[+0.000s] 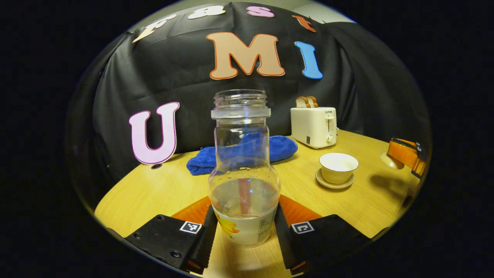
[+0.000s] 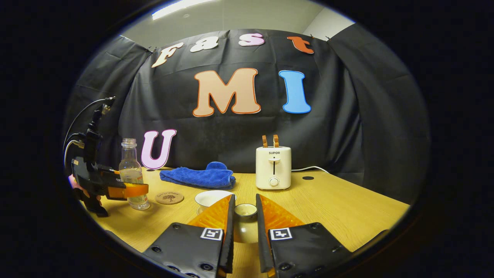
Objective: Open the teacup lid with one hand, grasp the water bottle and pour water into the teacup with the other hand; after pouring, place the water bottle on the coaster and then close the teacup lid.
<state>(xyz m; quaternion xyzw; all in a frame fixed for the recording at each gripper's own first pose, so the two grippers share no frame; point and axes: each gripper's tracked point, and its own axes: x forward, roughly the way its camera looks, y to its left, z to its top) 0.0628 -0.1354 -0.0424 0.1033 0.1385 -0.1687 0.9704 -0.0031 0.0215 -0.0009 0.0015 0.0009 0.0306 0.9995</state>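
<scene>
In the left gripper view, the left gripper [image 1: 244, 227] has its two fingers [image 1: 205, 231] closed against the lower sides of the water bottle [image 1: 243, 170], which stands upright on the wooden desk [image 1: 362, 200]. The bottle is clear, uncapped and holds a little water at the bottom. Behind it lies a blue towel [image 1: 239, 154], and farther right a white toaster [image 1: 313, 126] with two slices of toast in it. The teacup [image 1: 338, 166] sits open on its saucer [image 1: 334, 183] to the right of the bottle, well apart from it. The right gripper [image 1: 407, 154] shows at the far right edge.

In the right gripper view, the right gripper [image 2: 244, 224] has its fingers [image 2: 227, 227] pressed on either side of the teacup lid [image 2: 245, 222], held just in front of the open teacup [image 2: 210, 197]. To the left, a round coaster [image 2: 169, 198] lies on the desk [image 2: 339, 208] near the water bottle [image 2: 131, 173], which the left gripper [image 2: 131, 190] grips low down. The towel [image 2: 198, 176] and toaster [image 2: 273, 168] stand behind.
</scene>
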